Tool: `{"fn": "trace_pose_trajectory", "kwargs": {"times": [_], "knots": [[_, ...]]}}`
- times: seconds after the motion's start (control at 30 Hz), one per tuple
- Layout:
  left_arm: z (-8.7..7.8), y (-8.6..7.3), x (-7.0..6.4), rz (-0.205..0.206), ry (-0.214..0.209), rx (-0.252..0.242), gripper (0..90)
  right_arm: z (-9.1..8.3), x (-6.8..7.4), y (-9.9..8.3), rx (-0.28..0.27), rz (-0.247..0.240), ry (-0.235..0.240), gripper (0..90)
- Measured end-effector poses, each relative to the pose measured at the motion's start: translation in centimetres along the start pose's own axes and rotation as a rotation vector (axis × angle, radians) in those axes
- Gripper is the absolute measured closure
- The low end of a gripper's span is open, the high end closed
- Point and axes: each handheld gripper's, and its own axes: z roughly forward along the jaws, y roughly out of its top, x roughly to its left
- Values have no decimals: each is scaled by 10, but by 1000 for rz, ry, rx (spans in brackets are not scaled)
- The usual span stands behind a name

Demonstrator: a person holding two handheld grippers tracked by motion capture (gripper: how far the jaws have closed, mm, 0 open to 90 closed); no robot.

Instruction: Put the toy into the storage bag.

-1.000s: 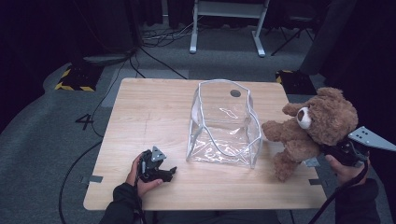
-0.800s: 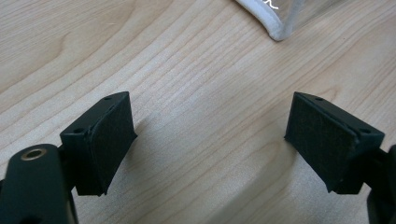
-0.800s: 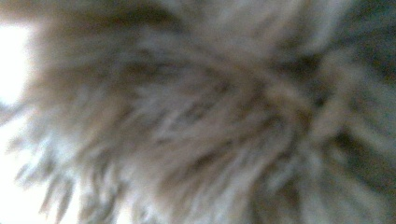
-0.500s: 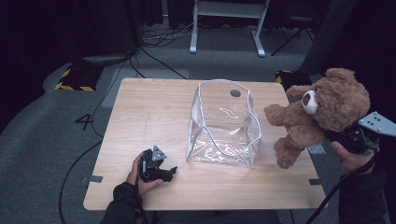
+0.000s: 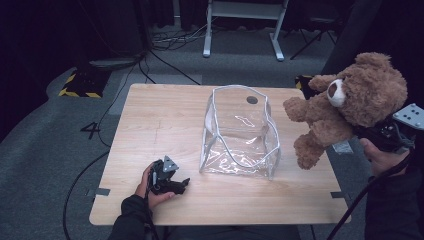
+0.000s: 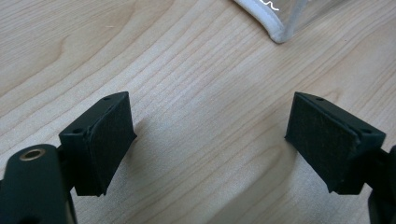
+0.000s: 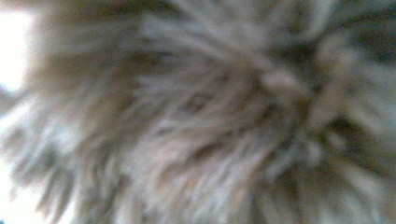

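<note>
Fingers (image 6: 107,140) of the left gripper (image 6: 208,140) stand wide apart with nothing between them, only bare wood of the table (image 5: 160,125), and a white-edged corner of the clear bag (image 6: 280,28) shows just beyond them. Seen from above, that left gripper (image 5: 169,179) rests on the table near the person's edge, a little to the left of the clear bag (image 5: 240,132), which stands upright and open-topped near the table's middle. To the right of the bag, lifted off the table and higher than the bag's rim, hangs a brown teddy bear (image 5: 350,102), its legs dangling toward the bag's right side without touching it. The right gripper (image 5: 387,135) sits behind the bear, at its back; its jaws are buried in fur, so how far they are closed cannot be seen directly, but since the bear hangs in the air from it they appear clamped on the plush. The right gripper view is a blur of brown fur (image 7: 196,121) pressed against the lens. The bear looks light, soft and squashy, not fragile; a pinch on the thick body should hold better than on a floppy limb. The bag looks thin and flexible, likely to shift if bumped.
</note>
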Motion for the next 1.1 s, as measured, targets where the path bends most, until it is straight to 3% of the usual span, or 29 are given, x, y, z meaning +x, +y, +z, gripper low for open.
{"fn": "trace_pose_trajectory", "kwargs": {"times": [0.37,1.1], "knots": [[0,0,0,1,0,0,152,3,13,30,-43,-32,11,528],[0,0,0,1,-2,0,152,23,42,58,-79,-48,67,528]]}}
